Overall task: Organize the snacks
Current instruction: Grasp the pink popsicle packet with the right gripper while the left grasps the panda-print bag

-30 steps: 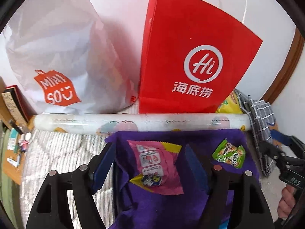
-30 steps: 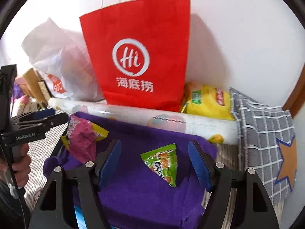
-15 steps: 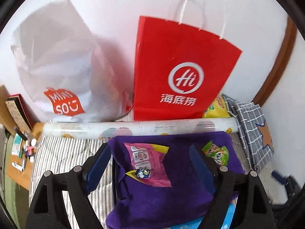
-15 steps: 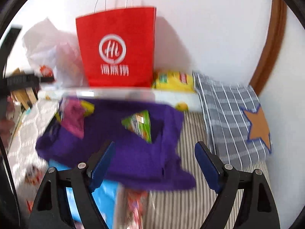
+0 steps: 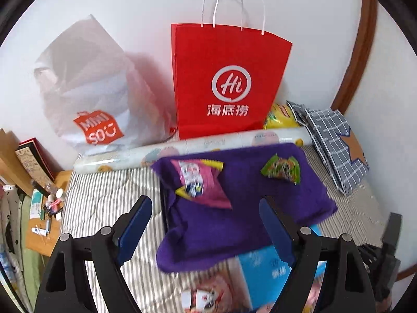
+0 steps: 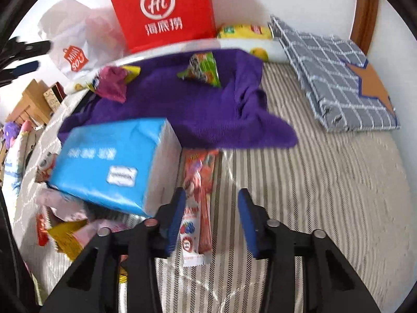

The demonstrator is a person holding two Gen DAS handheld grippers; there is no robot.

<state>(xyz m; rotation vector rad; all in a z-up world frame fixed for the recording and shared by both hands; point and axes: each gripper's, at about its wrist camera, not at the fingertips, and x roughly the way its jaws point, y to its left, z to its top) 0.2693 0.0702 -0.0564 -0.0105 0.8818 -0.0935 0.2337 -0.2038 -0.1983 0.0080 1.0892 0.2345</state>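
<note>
Left tool: jaws spread wide, nothing between them, raised above the striped bed.
Right tool: jaws partly apart, holding nothing; low over the bed, straddling the near end of a long red snack stick.
Pink snack packet: ahead of the left tool, lying on the purple cloth.
Green snack packet: ahead and right of the left tool, on the same cloth, apart from the pink one.
Blue box: ahead-left of the right tool, just beside the snack stick.
Red paper bag: far ahead, upright against the wall.
White plastic bag: left of the red bag.
</note>
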